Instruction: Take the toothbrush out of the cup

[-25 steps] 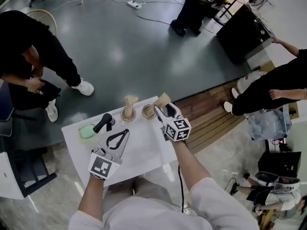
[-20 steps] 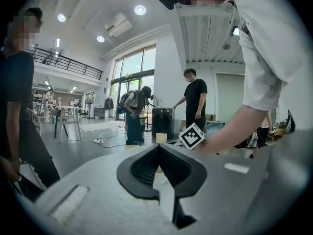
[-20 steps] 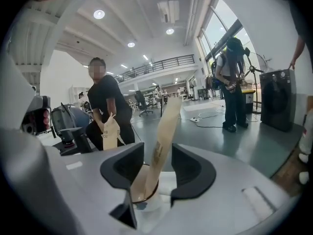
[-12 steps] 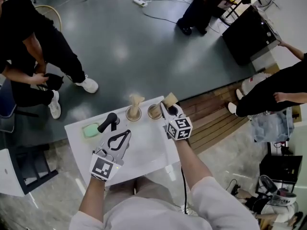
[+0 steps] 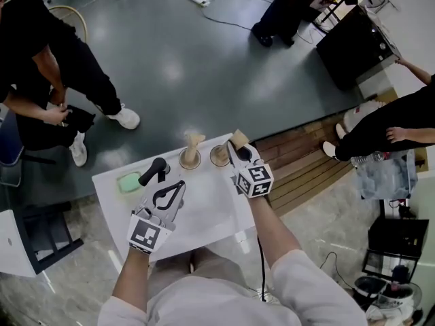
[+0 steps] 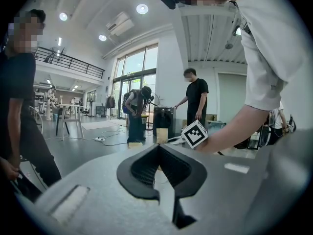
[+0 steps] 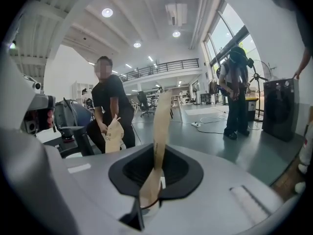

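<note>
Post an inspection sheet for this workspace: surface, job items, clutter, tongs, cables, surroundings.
Surface: small white table.
Job's things: left cup and right cup at the far edge, each holding a paper-wrapped toothbrush.
Clutter: green pad; black handle.
Grippers: left tongs shut, empty; right tongs closing on the right cup's toothbrush.
Cables: power strip with cord on the floor; cable hanging below the table.
Surroundings: people standing around; black cabinet; wooden pallet.
</note>
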The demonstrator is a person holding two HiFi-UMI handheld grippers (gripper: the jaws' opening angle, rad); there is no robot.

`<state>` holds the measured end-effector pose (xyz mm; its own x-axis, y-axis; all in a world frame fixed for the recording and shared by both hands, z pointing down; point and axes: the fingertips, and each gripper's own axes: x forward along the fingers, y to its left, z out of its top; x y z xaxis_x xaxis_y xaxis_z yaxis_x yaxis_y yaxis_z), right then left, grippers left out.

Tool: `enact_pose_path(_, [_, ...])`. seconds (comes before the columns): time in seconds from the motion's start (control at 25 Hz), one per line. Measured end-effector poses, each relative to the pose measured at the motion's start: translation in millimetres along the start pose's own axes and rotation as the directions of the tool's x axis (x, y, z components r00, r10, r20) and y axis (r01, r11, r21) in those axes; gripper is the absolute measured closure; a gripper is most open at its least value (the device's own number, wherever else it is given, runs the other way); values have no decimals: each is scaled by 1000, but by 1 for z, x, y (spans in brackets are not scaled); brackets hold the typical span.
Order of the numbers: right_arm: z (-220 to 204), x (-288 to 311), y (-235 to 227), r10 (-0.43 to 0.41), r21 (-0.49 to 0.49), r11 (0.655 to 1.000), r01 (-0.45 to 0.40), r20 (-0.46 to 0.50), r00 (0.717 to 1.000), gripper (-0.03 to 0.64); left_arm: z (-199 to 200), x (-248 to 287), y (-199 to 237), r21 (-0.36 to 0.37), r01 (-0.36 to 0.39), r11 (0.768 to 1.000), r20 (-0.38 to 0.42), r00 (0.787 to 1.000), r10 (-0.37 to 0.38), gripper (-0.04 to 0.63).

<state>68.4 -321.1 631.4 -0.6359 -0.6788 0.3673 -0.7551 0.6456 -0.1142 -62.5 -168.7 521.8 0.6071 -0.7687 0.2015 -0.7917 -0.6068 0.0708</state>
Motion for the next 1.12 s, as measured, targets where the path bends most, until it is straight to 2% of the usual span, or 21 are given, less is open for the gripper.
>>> enact_pose_path(0.36, [58, -37, 23, 56, -78, 996, -49, 94, 994, 591, 5, 9, 2, -19, -3, 1000, 13, 1000, 3, 597])
enact_pose_path(0.8, [139, -133, 82, 141, -174, 979, -106, 206, 968, 591, 1, 22, -3, -13, 10, 1000, 2, 1000, -10, 597])
enact_pose_path(0.96, [149, -166, 101, 160, -201, 973, -117, 215, 963, 591, -12, 22, -4, -29, 6, 1000, -14, 1000, -6, 598])
enact_pose_path(1.12, [152, -183, 101, 159, -198, 973, -115, 221, 962, 591, -21, 31, -2, -34, -13, 999, -33, 999, 12, 597])
